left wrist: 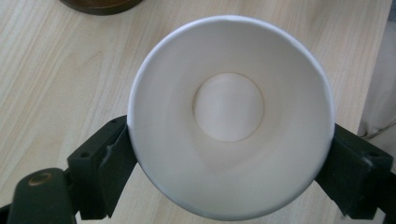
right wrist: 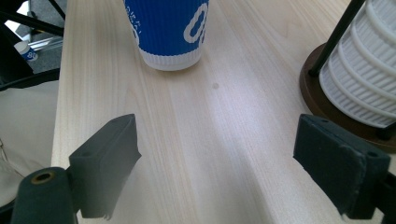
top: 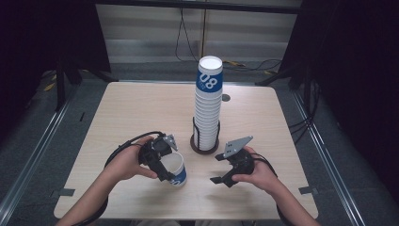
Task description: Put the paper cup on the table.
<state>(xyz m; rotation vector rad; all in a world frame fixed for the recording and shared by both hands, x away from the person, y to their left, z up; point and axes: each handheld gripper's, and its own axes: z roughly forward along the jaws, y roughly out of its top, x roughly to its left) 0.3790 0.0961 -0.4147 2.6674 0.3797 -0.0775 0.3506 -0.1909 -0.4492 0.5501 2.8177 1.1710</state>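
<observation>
Cup [left wrist: 231, 116] | pinched (upright on table [top: 136, 110]) by left gripper [top: 165, 170] | right gripper [top: 220, 168] spread, nothing between

High view looked forward and down over my counter [top: 141, 113]. My left claw [left wrist: 229, 154] view peered straight into the cup [left wrist: 231, 116], close. Right claw [right wrist: 219, 158] view faced that cup [right wrist: 168, 32] low across the counter.
</observation>
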